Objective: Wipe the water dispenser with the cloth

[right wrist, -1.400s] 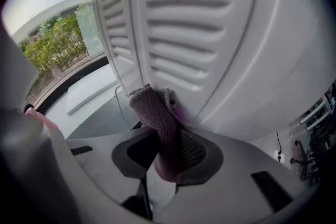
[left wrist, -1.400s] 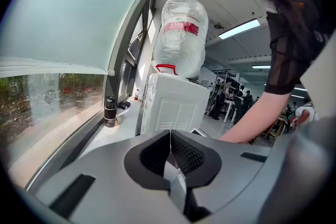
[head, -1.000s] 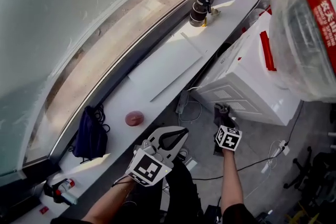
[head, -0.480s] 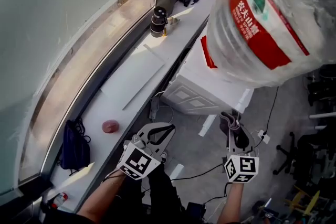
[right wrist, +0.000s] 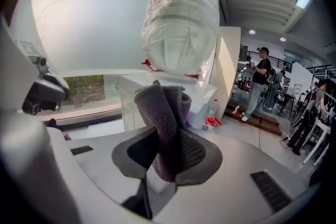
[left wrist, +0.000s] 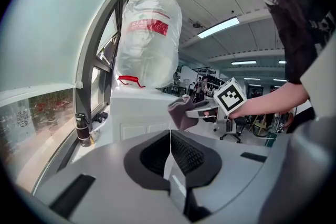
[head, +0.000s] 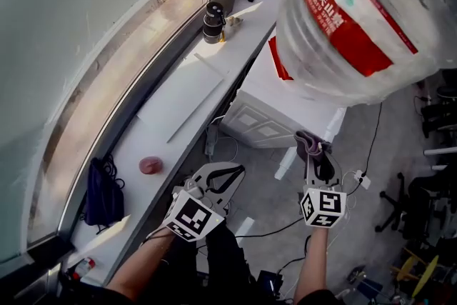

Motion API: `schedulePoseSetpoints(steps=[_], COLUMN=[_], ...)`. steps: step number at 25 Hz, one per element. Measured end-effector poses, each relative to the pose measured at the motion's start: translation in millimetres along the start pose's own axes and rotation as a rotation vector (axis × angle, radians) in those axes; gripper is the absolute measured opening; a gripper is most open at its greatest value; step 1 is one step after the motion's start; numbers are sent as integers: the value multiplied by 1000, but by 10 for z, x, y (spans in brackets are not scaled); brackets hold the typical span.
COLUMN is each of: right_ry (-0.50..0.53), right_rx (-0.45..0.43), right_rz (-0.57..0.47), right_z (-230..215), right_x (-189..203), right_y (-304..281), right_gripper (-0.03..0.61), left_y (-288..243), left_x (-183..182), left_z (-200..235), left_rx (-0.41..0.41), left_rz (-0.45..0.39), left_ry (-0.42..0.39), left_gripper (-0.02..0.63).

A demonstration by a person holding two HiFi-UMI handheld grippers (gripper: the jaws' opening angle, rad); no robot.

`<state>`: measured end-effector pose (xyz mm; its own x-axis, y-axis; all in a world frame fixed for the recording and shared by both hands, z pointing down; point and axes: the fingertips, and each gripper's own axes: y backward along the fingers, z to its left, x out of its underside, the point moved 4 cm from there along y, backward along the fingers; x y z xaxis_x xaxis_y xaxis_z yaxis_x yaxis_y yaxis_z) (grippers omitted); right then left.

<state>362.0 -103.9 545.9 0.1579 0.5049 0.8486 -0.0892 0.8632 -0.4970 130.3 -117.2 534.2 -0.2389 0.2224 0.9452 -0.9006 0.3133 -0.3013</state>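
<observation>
Right gripper view is showing the right gripper (right wrist: 169, 150) clamping a grey cloth (right wrist: 160, 113) near the dispenser (head: 275, 118); the left gripper (left wrist: 169, 138) is pressing its jaws together, gripping nothing.

— Where is the head view looking from?

— It is looking steeply down from above the water dispenser (head: 282, 118), close beside its bottle (head: 357, 11).

— And the two gripper views?

— Both are riding lower, in front of the dispenser, facing it and somewhat upward. The left one is looking from farther back. All three are sharing the dispenser and bottle.
</observation>
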Motion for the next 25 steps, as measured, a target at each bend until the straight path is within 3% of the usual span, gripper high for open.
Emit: schedulePoseSetpoints(steps=[7, 16, 25], right_ry=[-34, 16, -93], right_rx=[-39, -19, 44], right_rz=[134, 333, 559], right_z=[336, 733, 966], right_x=[805, 1909, 2898], right_y=[-681, -1561, -2259], right_gripper=[101, 101, 103], left_y=[61, 137, 322], left_x=[367, 690, 899], left_z=[54, 289, 522], left_rx=[-31, -91, -139], left_rz=[29, 13, 21], left_ry=[35, 61, 18], left_gripper=[20, 20, 20])
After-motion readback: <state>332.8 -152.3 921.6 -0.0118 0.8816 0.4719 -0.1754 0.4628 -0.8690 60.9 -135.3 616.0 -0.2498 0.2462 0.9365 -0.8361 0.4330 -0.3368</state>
